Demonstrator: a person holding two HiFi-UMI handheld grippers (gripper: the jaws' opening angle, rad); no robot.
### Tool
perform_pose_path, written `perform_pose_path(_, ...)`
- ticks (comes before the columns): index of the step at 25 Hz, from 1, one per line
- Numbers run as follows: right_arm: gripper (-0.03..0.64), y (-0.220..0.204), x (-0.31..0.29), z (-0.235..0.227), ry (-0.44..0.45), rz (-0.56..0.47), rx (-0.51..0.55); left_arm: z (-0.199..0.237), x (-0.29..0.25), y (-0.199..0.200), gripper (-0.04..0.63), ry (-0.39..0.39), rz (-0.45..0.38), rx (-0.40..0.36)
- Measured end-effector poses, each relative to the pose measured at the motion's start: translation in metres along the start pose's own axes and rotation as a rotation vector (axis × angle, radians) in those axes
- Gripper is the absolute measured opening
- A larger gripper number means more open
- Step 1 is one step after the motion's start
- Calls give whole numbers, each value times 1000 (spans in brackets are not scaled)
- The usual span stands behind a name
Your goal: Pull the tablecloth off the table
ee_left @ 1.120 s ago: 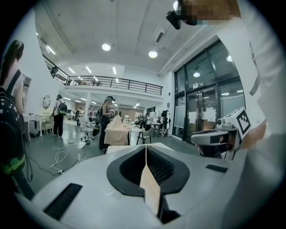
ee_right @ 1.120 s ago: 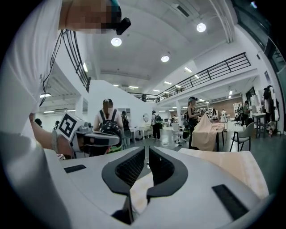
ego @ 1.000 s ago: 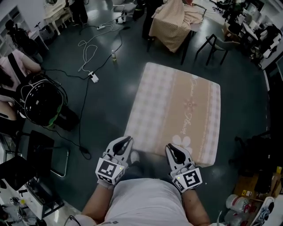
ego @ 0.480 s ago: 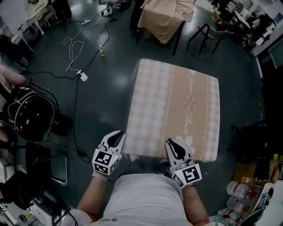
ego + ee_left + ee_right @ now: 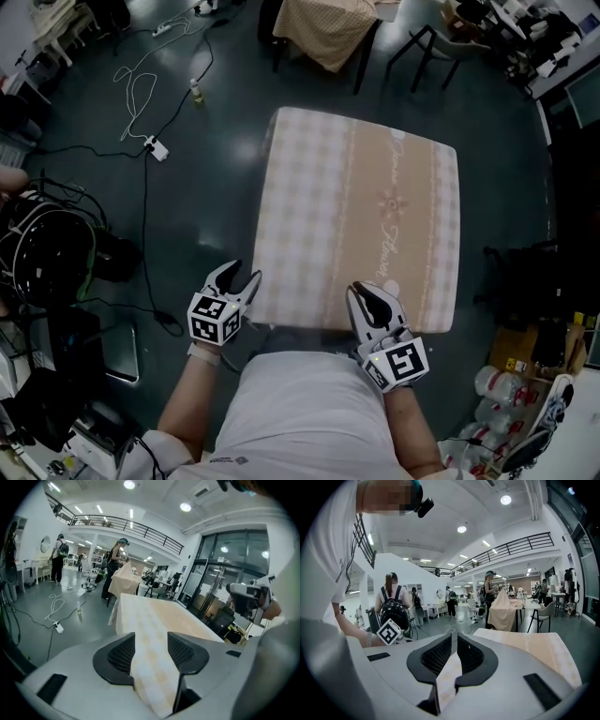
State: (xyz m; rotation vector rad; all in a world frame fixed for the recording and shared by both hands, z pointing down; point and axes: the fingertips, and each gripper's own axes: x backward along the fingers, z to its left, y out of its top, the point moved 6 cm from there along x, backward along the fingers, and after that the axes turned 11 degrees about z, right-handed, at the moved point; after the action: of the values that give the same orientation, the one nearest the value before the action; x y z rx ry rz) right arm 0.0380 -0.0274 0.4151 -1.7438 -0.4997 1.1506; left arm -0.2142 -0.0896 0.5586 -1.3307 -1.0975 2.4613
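Two tools sit at the near edge of the tablecloth (image 5: 361, 216), which covers the bench and runs far away. The right tool (image 5: 369, 296) is clenched on that edge. The left tool (image 5: 240, 274) has just been opening, with cloth loose between its jaws.

The head view is dim and grainy, the floor (image 5: 187, 206) near black and detail soft. Both gripper views are bright under round ceiling lights (image 5: 129, 484), strongly bowed, with black corners and blurred near edges.
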Motion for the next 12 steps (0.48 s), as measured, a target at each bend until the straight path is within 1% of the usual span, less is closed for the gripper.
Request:
perform_pose_path(5,34,-5,-4,-9,9,23,-45,15,-38,-29,219,-13,107,70)
perform_pose_path(12,34,-5,2,-20,-15,36,-57,40,-93,-68,259,-7,272,169)
